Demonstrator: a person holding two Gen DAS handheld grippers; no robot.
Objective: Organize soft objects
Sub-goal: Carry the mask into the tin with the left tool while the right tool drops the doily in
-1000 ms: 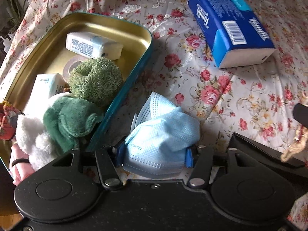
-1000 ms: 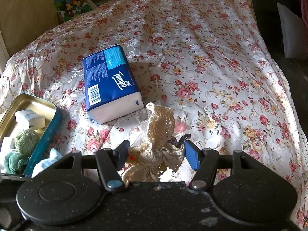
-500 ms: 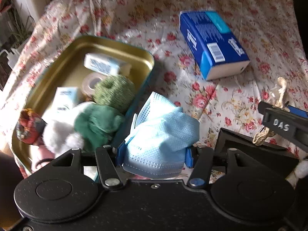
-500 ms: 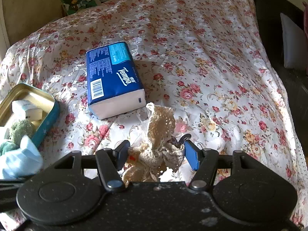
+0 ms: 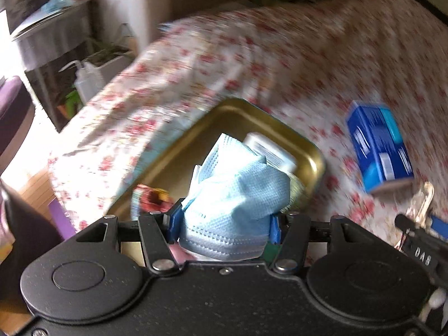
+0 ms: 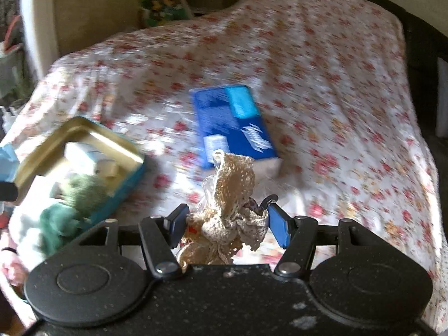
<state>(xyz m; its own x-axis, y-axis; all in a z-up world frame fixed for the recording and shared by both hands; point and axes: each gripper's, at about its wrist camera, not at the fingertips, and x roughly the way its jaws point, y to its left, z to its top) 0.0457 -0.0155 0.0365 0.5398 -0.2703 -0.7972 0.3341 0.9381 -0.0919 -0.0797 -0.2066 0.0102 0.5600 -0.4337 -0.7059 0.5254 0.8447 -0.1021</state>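
Observation:
My left gripper (image 5: pixel 224 224) is shut on a light blue face mask (image 5: pixel 235 201) and holds it above the open gold tin (image 5: pixel 305 142) on the flowered bed. My right gripper (image 6: pixel 226 224) is shut on a beige crocheted cloth (image 6: pixel 232 193), raised over the bedspread to the right of the tin (image 6: pixel 81 123). The tin holds green fuzzy items (image 6: pixel 84 190), white packets (image 6: pixel 84 154) and a red patterned piece (image 5: pixel 151 196). A blue tissue pack (image 6: pixel 232 123) lies on the bed beyond my right gripper; it also shows in the left wrist view (image 5: pixel 378 145).
The flowered bedspread (image 6: pixel 336 98) stretches far to the right and back. At the bed's left edge stand a metal stand (image 5: pixel 50 33), a white squeeze bottle (image 5: pixel 86 81) and potted plants. A picture book (image 6: pixel 162 2) leans behind the bed.
My left gripper has lifted and swung left with the mask, now above the tin. My right gripper has moved left towards the tin with the crocheted cloth. Both views are motion-blurred.

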